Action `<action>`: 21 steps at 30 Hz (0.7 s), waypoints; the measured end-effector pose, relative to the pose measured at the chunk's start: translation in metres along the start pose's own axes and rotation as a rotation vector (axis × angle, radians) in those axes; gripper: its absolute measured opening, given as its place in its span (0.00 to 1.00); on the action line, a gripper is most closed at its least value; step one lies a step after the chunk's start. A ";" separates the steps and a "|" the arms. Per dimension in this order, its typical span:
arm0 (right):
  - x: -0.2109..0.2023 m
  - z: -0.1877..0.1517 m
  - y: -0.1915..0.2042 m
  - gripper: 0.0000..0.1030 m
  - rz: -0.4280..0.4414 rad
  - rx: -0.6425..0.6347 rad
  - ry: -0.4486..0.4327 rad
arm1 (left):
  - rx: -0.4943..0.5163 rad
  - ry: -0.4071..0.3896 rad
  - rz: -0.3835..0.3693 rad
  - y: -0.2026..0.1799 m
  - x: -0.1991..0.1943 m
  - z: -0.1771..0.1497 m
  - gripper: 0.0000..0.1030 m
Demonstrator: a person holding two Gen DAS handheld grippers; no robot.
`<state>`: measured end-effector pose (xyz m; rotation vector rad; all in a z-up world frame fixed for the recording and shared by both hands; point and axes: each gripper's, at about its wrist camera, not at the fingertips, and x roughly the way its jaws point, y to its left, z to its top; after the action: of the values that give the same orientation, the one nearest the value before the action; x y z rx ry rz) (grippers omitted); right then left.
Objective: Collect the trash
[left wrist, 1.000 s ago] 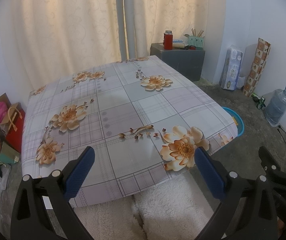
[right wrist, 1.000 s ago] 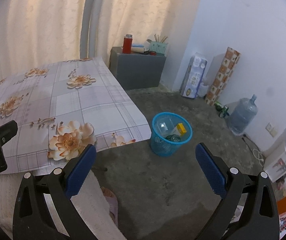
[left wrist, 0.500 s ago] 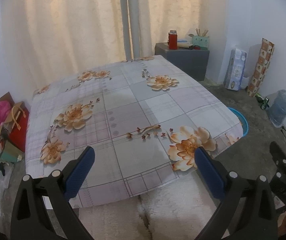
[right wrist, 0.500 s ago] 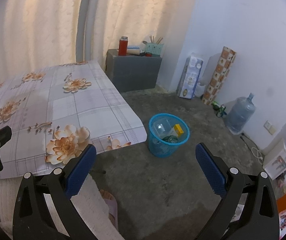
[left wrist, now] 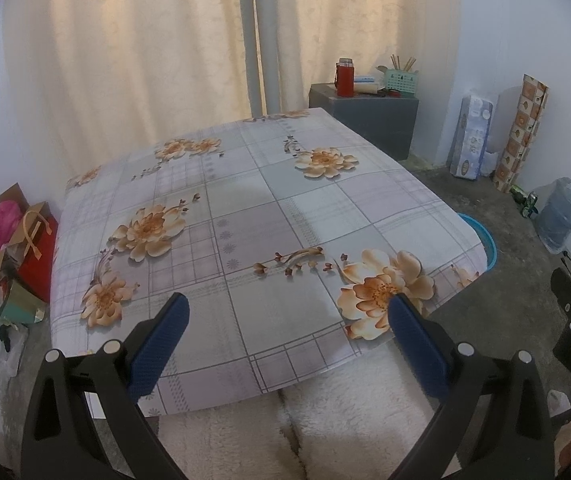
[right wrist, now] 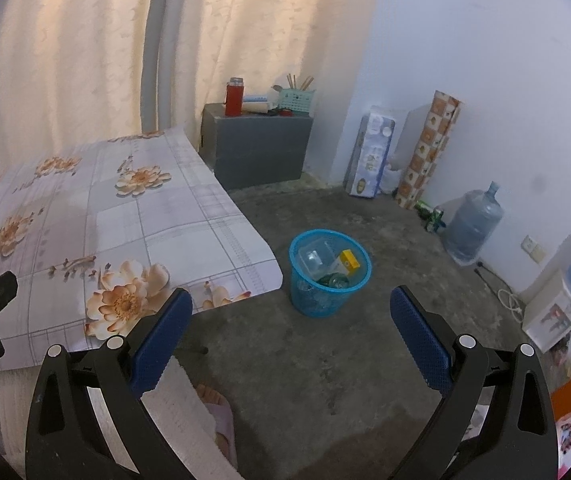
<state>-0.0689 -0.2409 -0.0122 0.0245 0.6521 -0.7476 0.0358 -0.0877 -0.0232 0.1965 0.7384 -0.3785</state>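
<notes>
- Two grippers pulled back & up vs 1 s ago: table sits further off, blue trash basket looks smaller.
- Reads as retreat; tabletop bare, trash already in basket on floor by table corner, so task prob near done.
- Left gripper hovers over near table edge, jaws apart, empty.
- Right gripper aims at floor/basket, jaws apart, empty.

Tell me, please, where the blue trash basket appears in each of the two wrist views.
Left wrist: only a sliver of the basket's rim shows at the right, past the table's far right corner.
Right wrist: the basket stands in full view on the floor at centre, right of the table, with trash inside.
Shared landmark: the red flask on the grey cabinet.
</notes>
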 end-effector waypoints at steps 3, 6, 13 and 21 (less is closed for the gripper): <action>0.001 0.000 0.000 0.92 -0.001 0.004 0.002 | 0.003 -0.002 -0.002 -0.001 -0.001 0.000 0.95; 0.001 -0.001 0.000 0.92 -0.001 0.004 0.001 | 0.004 -0.002 -0.004 -0.002 -0.002 0.001 0.95; 0.001 -0.001 0.000 0.92 -0.001 0.004 0.002 | 0.002 0.000 -0.002 -0.002 -0.002 0.001 0.95; 0.001 -0.001 -0.001 0.92 -0.002 0.004 0.003 | 0.001 0.001 -0.001 -0.003 -0.002 0.000 0.95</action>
<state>-0.0692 -0.2418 -0.0132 0.0286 0.6536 -0.7507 0.0337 -0.0897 -0.0217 0.1970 0.7395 -0.3800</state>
